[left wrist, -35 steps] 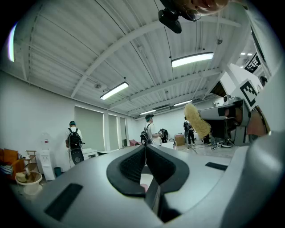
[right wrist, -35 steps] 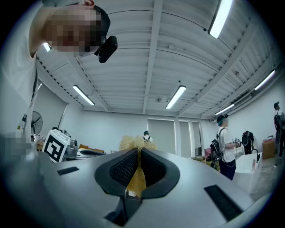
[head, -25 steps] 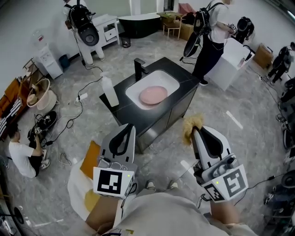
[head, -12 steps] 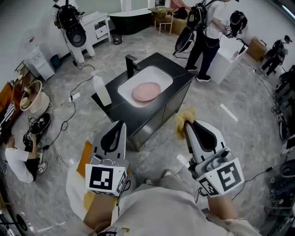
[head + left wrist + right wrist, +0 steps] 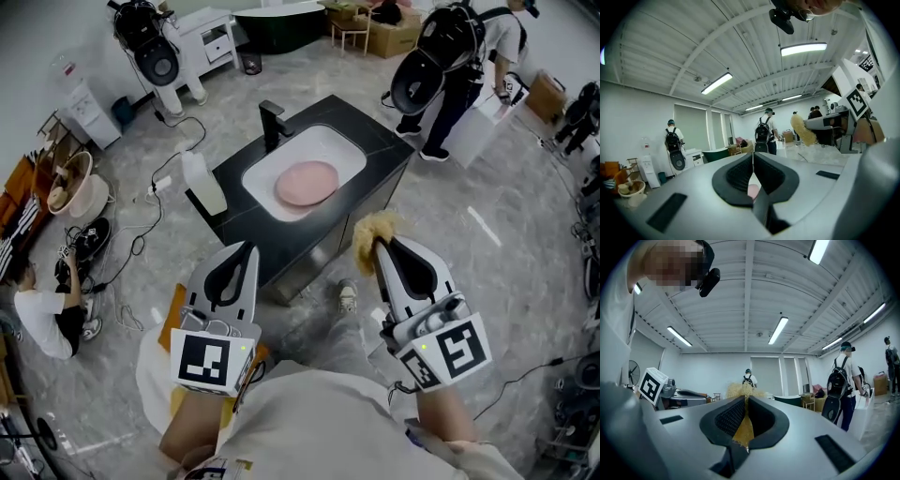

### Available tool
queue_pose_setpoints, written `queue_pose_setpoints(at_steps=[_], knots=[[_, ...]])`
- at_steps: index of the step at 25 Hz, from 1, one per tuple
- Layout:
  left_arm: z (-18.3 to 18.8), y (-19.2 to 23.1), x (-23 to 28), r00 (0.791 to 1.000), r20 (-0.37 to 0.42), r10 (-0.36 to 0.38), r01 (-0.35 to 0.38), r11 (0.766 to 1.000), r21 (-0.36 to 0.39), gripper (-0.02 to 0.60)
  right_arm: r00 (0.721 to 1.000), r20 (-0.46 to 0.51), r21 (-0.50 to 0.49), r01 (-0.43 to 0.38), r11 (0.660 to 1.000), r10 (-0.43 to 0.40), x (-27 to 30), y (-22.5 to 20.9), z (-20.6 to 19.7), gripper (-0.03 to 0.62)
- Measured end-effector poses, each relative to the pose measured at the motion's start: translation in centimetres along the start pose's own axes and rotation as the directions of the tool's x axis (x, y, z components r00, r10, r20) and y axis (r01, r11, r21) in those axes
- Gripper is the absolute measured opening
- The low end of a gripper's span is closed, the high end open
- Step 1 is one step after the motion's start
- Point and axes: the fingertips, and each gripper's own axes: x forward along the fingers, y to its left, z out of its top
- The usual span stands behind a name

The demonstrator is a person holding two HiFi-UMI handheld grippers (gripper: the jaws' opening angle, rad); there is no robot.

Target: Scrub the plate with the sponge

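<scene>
The plate is a round, smooth, pale pink disc lying flat in the bottom of a white rectangular sink with rounded corners. The sink is set into a matte black counter with a boxy cabinet body. A squared black faucet stands at the sink's far edge, and a tall translucent white bottle stands upright at the counter's left corner. The sponge is a ragged, straw-yellow tuft of coarse fibres. It is pinched in the right hand-held gripper, whose ribbed black pads are closed on it, with strands sticking out past the tips and hanging down between the jaws. The left hand-held gripper has its jaws pressed together with nothing between them. Both have smooth light grey shells, each with a marker cube printed in a black-and-white square pattern. They are held over the grey marbled floor, short of the counter and well apart from the plate.
</scene>
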Motion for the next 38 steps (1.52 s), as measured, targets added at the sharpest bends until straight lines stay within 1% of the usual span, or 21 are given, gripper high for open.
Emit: queue_pose_setpoints(at_steps=[3, 6, 11, 13, 15, 18, 20, 22, 25, 27, 30, 34, 36, 38], knots=[[-1.1, 0.7, 3.3, 0.999, -0.031, 0.025, -0.025, 1.0, -0.003, 0.026, 1.0, -0.016, 0.013, -0.019, 1.0, 0.019, 3.0, -3.1, -1.7, 0.048], [-1.3, 1.2, 7.3, 0.998, -0.053, 0.024, -0.025, 1.0, -0.002, 0.026, 0.999, -0.038, 0.012, -0.034, 0.999, 0.035, 5.7, -6.5, -2.5, 0.048], [-1.8, 2.4, 14.0, 0.997, -0.076, 0.023, -0.026, 0.999, -0.043, 0.026, 0.991, -0.122, 0.027, -0.052, 0.998, 0.054, 11.1, -12.1, -4.8, 0.048], [-2.3, 2.9, 16.5, 0.996, -0.086, 0.029, -0.035, 0.997, -0.065, 0.026, 0.984, -0.152, 0.044, -0.085, 0.995, 0.091, 13.4, -14.0, -5.7, 0.048], [-3.1, 3.4, 18.9, 0.993, -0.107, 0.053, -0.061, 0.996, -0.072, 0.026, 0.974, -0.193, 0.041, -0.115, 0.993, 0.121, 15.5, -15.9, -6.9, 0.048], [-5.0, 4.5, 22.2, 0.98, -0.175, 0.09, -0.106, 0.991, -0.087, 0.026, 0.951, -0.266, 0.039, -0.155, 0.987, 0.159, 18.7, -18.3, -9.1, 0.048], [-6.6, 5.7, 24.7, 0.964, -0.241, 0.117, -0.143, 0.985, -0.094, 0.028, 0.928, -0.311, 0.062, -0.194, 0.979, 0.203, 21.3, -19.8, -10.5, 0.048], [-8.0, 6.9, 27.2, 0.944, -0.29, 0.154, -0.191, 0.976, -0.102, 0.028, 0.901, -0.351, 0.086, -0.242, 0.966, 0.257, 23.9, -21.2, -11.9, 0.048], [-10.4, 8.3, 29.7, 0.914, -0.354, 0.198, -0.259, 0.956, -0.136, 0.028, 0.855, -0.399, 0.115, -0.31, 0.944, 0.33, 27.3, -22.6, -14.2, 0.048], [-12.3, 9.1, 30.9, 0.891, -0.401, 0.213, -0.298, 0.941, -0.161, 0.028, 0.83, -0.429, 0.128, -0.336, 0.933, 0.357, 29.3, -23.4, -16.1, 0.048], [-15.3, 10.0, 32.4, 0.856, -0.476, 0.204, -0.337, 0.917, -0.212, 0.028, 0.782, -0.482, 0.142, -0.376, 0.916, 0.396, 32.0, -23.9, -19.0, 0.048], [-19.5, 10.4, 33.5, 0.805, -0.565, 0.179, -0.388, 0.879, -0.275, 0.03, 0.699, -0.541, 0.184, -0.445, 0.877, 0.468, 34.7, -23.1, -22.7, 0.048], [-21.3, 10.6, 34.0, 0.79, -0.59, 0.168, -0.408, 0.862, -0.301, 0.044, 0.663, -0.568, 0.196, -0.466, 0.863, 0.487, 35.7, -22.9, -24.7, 0.048], [-23.3, 10.7, 34.6, 0.78, -0.609, 0.142, -0.417, 0.843, -0.338, 0.075, 0.632, -0.597, 0.203, -0.477, 0.855, 0.494, 36.4, -22.8, -26.7, 0.048]])
